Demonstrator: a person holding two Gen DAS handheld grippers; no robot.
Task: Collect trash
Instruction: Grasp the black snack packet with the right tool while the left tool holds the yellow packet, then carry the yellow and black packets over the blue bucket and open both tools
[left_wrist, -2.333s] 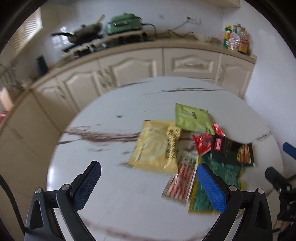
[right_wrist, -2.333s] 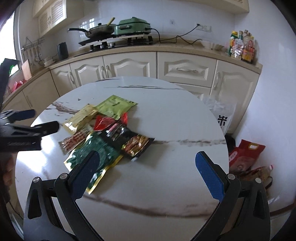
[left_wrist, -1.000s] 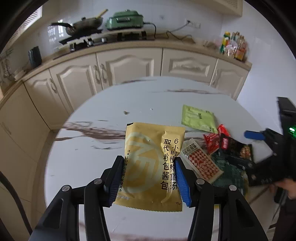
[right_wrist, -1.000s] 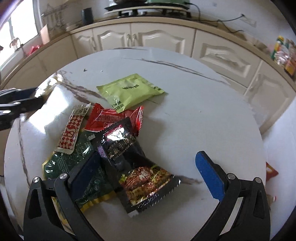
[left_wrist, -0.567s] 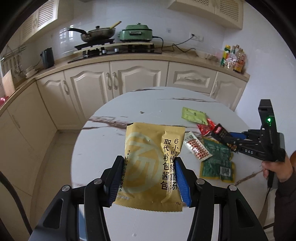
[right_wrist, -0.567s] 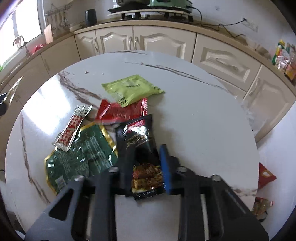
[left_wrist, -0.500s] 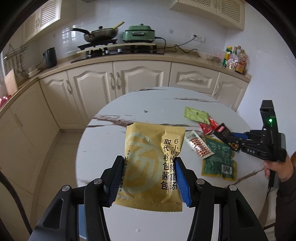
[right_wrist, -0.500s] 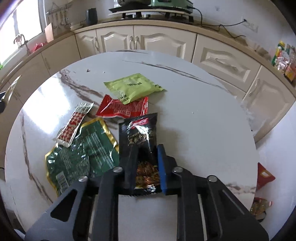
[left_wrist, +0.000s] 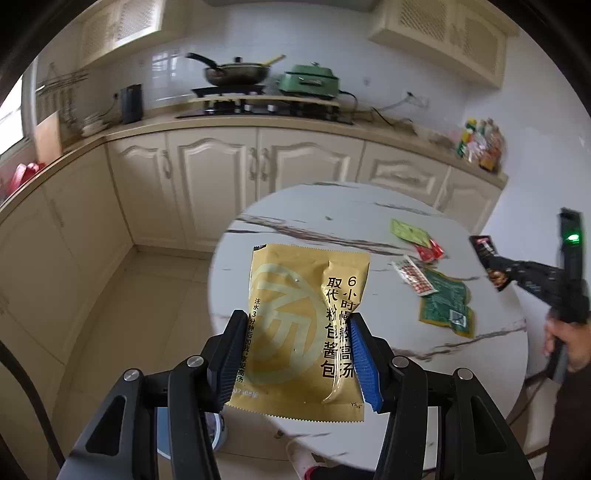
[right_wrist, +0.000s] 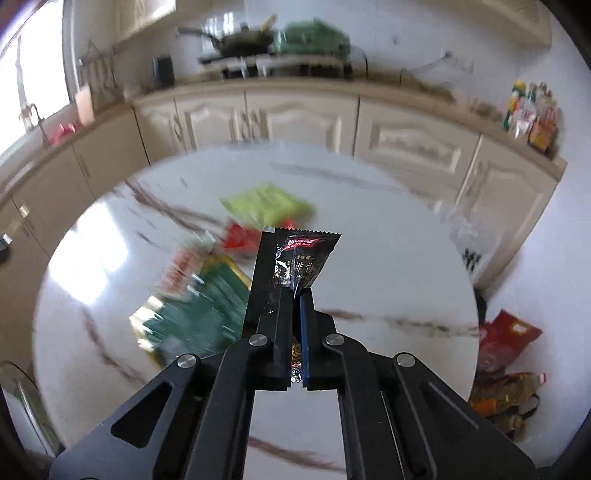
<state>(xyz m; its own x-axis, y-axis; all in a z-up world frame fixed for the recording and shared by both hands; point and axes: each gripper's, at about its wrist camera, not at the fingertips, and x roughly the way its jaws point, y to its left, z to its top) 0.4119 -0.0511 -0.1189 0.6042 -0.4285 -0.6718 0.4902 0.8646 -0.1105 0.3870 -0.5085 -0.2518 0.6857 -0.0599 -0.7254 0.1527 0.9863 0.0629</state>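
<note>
- A gold soup-base packet is being clamped at its two side edges by the left gripper, whose jaws are standing about half open around it; the packet is being held upright in the air, in front of the near edge of the round marble table.
- A black sauce sachet is being pinched by the right gripper, whose jaws are pressed almost fully together on its lower part; the sachet is being carried clear of the tabletop.
- In the left wrist view, the right gripper is being gripped by a hand at the right edge.
- A light green packet, a red wrapper, a red-and-white checked sachet and a dark green bag are being left lying close together on the table.
</note>
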